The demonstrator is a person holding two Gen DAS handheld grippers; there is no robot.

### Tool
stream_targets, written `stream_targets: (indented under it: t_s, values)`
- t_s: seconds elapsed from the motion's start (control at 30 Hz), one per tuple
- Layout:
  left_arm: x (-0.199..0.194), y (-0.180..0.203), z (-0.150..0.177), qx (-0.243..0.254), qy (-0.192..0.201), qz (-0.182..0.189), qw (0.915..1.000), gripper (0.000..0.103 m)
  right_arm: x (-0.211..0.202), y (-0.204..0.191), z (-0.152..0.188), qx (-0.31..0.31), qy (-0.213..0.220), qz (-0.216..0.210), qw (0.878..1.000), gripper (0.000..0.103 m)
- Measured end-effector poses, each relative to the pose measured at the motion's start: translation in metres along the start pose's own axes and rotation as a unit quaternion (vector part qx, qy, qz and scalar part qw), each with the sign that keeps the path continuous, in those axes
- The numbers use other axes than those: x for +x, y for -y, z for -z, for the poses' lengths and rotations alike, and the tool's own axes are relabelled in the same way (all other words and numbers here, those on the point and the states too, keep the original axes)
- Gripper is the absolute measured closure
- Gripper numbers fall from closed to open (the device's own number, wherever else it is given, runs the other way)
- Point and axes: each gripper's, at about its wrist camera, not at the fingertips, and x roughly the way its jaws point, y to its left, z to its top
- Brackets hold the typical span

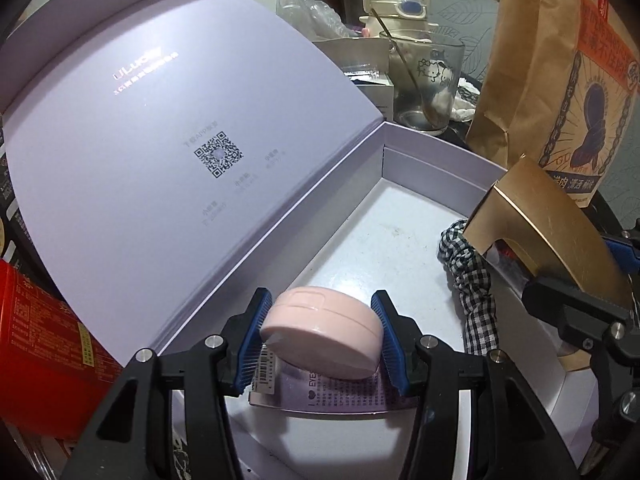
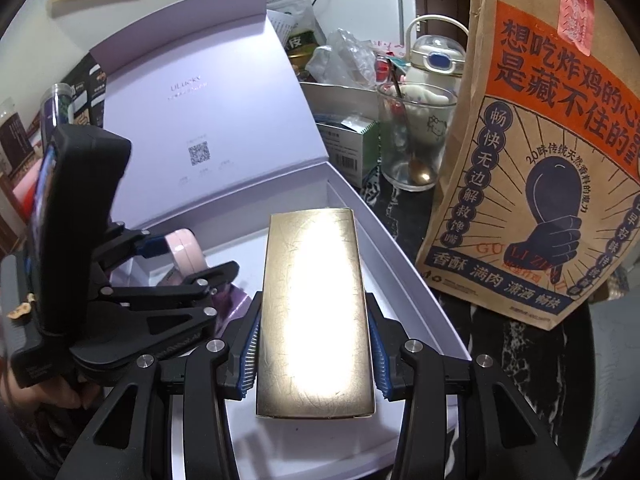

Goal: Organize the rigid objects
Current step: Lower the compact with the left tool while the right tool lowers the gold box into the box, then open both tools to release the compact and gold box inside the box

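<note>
My left gripper (image 1: pixel 320 336) is shut on a round pink case (image 1: pixel 322 330), its blue pads pressing both sides, above the floor of an open lilac box (image 1: pixel 420 152). Under the case lies a lilac printed packet (image 1: pixel 344 394) with a barcode. In the right wrist view my right gripper (image 2: pixel 314 354) is shut on a flat gold box (image 2: pixel 314 312), held over the same lilac box (image 2: pixel 400 248). That gold box (image 1: pixel 532 220) and the right gripper's black frame show at the right of the left wrist view. The left gripper with the pink case (image 2: pixel 188 254) appears at the left of the right wrist view.
The box's raised lid (image 1: pixel 160 140) leans back at the left. A checked fabric scrunchie (image 1: pixel 472 276) lies inside the box. A brown paper bag (image 2: pixel 540 160), a glass with a spoon (image 2: pixel 412 136), a kettle-shaped bottle (image 1: pixel 396 0) and a red carton (image 1: pixel 36 340) crowd around it.
</note>
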Motion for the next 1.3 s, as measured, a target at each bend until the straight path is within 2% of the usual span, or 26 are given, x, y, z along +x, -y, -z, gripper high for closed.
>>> stream_targets:
  t_s: [0.4, 0.5, 0.73, 1.03, 1.3]
  values:
    - [0.002, 0.003, -0.001, 0.015, -0.01, -0.007, 0.9998, 0.052, 0.022, 0.001, 0.007, 0.012, -0.041, 0.004, 0.999, 0.058]
    - [0.009, 0.005, -0.002, 0.009, -0.034, 0.007, 0.9994, 0.052, 0.024, 0.003, 0.008, 0.012, -0.045, 0.007, 0.999, 0.058]
    - [0.01, 0.009, -0.001, 0.012, -0.039, 0.015, 0.9991, 0.051, 0.022, 0.003, 0.007, 0.011, -0.051, 0.015, 0.999, 0.058]
    - [0.0, 0.005, 0.0, 0.003, -0.033, 0.024, 0.9991, 0.051, 0.004, 0.005, 0.003, 0.01, -0.031, 0.019, 0.999, 0.057]
    - [-0.02, -0.002, 0.0, -0.006, -0.013, 0.022, 0.9996, 0.05, -0.01, 0.007, 0.0, 0.014, -0.017, 0.024, 0.999, 0.057]
